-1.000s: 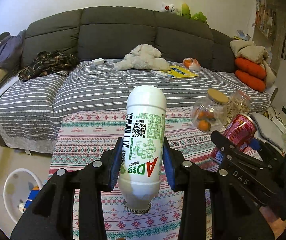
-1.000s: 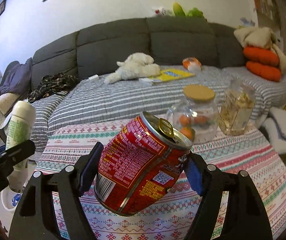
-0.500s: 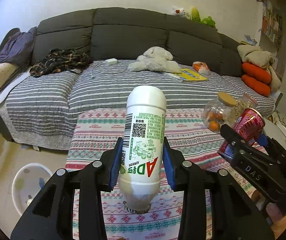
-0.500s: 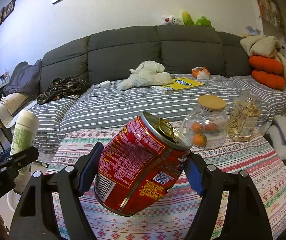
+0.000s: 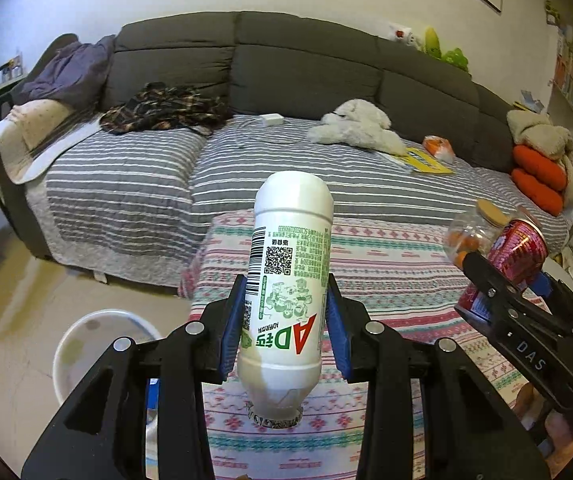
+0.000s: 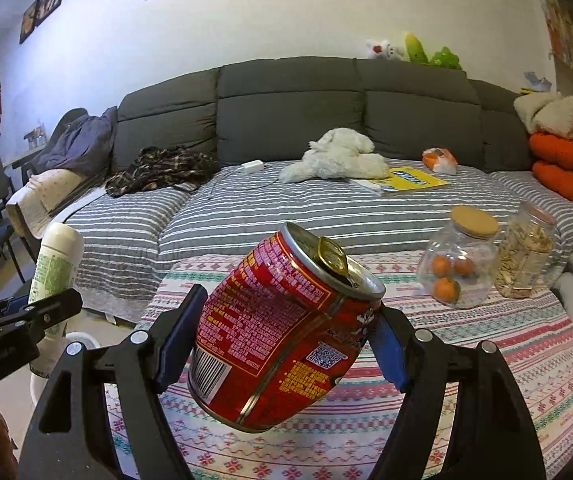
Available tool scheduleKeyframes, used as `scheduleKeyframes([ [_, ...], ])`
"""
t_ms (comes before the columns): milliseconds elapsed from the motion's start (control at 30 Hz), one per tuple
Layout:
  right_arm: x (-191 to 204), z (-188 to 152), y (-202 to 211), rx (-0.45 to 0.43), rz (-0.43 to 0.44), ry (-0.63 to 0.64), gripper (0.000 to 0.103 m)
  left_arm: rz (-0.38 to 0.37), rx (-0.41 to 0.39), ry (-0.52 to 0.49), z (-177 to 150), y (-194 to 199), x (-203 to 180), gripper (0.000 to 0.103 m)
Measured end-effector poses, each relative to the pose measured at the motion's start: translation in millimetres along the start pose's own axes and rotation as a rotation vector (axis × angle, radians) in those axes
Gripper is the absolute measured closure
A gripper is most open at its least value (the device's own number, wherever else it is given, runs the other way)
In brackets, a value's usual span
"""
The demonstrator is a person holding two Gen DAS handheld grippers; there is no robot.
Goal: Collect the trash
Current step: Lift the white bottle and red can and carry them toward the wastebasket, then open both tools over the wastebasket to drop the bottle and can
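Our left gripper [image 5: 285, 330] clamped on an upside-down white bottle [image 5: 288, 280] above the patterned table's [image 5: 386, 264] left edge, our right gripper [image 6: 282, 344] clamped on a tilted red can [image 6: 282, 328], white bin [image 5: 86, 344] on the floor lower left.

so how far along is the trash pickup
Picked up: the left claw is shut on the white bottle, held upside down, and the right claw is shut on the tilted red can, both lifted off the patterned table. Left: dropping them, likely into the white bin on the floor left of the table. The glass jars look like keepers.
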State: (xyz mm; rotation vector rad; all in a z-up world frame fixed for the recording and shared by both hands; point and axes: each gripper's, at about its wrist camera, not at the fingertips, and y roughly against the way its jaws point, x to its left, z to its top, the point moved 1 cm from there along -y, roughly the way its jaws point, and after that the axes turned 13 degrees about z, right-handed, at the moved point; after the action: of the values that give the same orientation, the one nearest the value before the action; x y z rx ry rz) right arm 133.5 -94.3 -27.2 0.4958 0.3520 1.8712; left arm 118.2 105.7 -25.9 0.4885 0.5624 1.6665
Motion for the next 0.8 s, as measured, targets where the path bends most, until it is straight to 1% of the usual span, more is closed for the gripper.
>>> scheduleKeyframes([
  [167,17.4,0.7,-7.3,0.005,0.029,-0.004,0.029,0.034,0.02,0.027,-2.3,-5.6,25.2,0.067],
  [333,46.6,1.0,-19.6,0.012,0.079,0.0,0.029,0.072,0.047,0.064,-4.7,-11.7,52.9,0.067],
  [567,90.6,-3.7,-44.0,0.04,0.157,0.01,0.029,0.147,0.103,0.133,-13.9,-27.6,105.4,0.067],
  [633,100.9,-5.7,-49.5,0.048,0.172,0.017,0.029,0.16,0.123,0.155,-16.7,-32.4,119.4,0.067],
  [733,118.5,-9.0,-60.6,0.065,0.197,0.026,0.029,0.166,0.181,0.195,-22.3,-45.0,142.0,0.066],
  [800,130.3,-11.2,-68.2,0.076,0.212,0.032,0.029,0.169,0.22,0.217,-24.5,-52.3,151.7,0.064],
])
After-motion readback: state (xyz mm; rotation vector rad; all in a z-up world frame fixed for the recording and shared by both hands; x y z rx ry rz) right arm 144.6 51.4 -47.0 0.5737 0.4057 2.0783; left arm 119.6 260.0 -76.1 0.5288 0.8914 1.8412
